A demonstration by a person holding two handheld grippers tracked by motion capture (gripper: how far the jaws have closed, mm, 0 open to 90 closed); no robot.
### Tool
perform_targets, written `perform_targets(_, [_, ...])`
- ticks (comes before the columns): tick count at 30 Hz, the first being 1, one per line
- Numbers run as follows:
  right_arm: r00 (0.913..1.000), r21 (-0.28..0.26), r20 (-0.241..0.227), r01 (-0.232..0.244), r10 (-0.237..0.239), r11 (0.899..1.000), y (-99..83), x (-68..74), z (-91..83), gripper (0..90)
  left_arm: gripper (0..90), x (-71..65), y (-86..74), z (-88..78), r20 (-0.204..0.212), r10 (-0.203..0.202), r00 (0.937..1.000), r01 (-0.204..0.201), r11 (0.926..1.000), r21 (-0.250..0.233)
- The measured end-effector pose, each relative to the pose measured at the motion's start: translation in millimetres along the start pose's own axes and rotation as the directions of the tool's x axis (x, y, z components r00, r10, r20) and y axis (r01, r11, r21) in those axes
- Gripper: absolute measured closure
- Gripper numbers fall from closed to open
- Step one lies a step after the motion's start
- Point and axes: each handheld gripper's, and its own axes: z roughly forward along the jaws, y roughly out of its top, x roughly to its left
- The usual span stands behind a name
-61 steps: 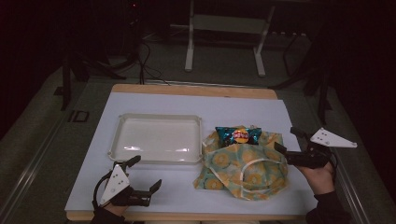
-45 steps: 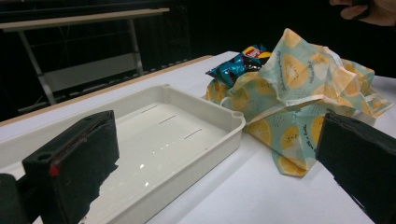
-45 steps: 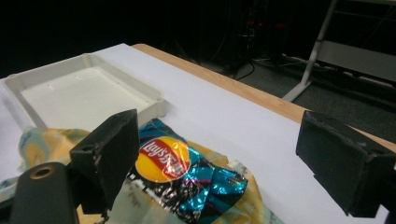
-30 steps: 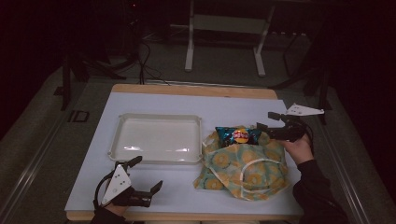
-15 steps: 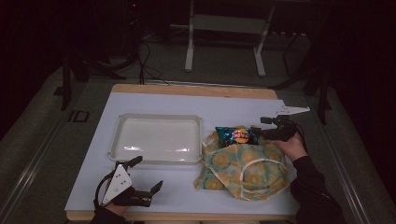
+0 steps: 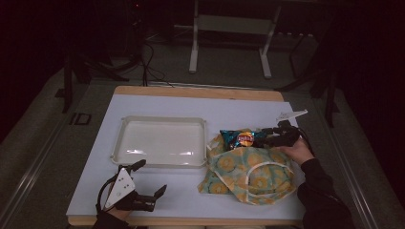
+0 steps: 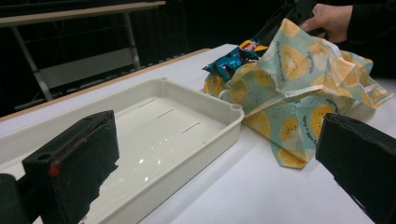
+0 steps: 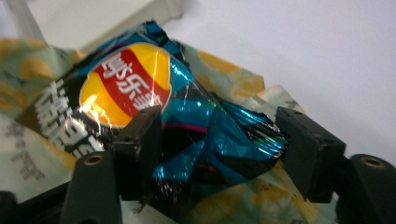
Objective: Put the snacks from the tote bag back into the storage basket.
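A white table (image 6: 248, 107) carries a cream tray (image 6: 122, 143) and a lemon-print bag (image 6: 248, 176).

On the table (image 6: 157, 102) the tray (image 6: 162, 123) lies left of the cloth bag (image 6: 250, 174), the chip packet (image 6: 241, 138) sits at the bag's far edge between my right gripper's (image 6: 267, 135) jaws, and my left gripper (image 6: 148, 183) rests before the tray.

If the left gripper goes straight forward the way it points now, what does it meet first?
Probably the white tray: the left gripper, open, points toward its near rim. The lemon-print bag lies further, to the right; depth is unclear.
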Motion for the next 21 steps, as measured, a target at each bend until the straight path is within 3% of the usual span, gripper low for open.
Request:
perform_targets(4, [0.9999, 0.023, 0.002, 0.014, -0.014, 1.000, 1.1, -0.7, -1.1, 53.2, 0.0, 0.0, 0.1, -0.2, 0.001, -0.003, 1.0000, 0.003, 1.0000, -0.003])
perform_targets(10, [0.9994, 0.061, 0.011, 0.033, -0.033, 0.998, 1.6, 2.3, 1.5, 65.5, 0.0, 0.3, 0.2, -0.2, 0.004, -0.007, 1.0000, 0.007, 1.0000, -0.002])
perform_targets(11, [0.9993, 0.067, 0.017, 0.033, -0.034, 0.997, 1.6, 2.8, 2.2, 70.5, 0.0, 0.3, 0.2, -0.2, 0.005, -0.007, 1.0000, 0.007, 1.0000, -0.001])
perform_targets(12, [0.9966, 0.079, 0.057, 0.054, -0.059, 0.995, 1.5, 4.7, 3.4, 86.4, 0.0, 0.3, 0.2, -0.2, 0.004, -0.006, 1.0000, 0.006, 1.0000, -0.001])
perform_targets(15, [0.9961, 0.077, 0.063, 0.056, -0.061, 0.995, 1.5, 4.8, 3.6, 90.0, 0.0, 0.4, 0.2, -0.3, 0.005, -0.009, 0.9999, 0.009, 1.0000, -0.002])
perform_targets(16, [0.9930, 0.074, 0.094, 0.065, -0.072, 0.995, 1.8, 6.2, 3.3, 90.0, 0.0, 0.4, 0.2, -0.4, 0.005, -0.009, 0.9999, 0.009, 1.0000, -0.002])
perform_targets(21, [0.9902, 0.017, 0.117, 0.074, -0.075, 0.997, 4.1, 9.2, -5.3, 90.0, 0.0, 0.6, 0.2, -0.3, 0.006, -0.008, 1.0000, 0.008, 1.0000, -0.001])
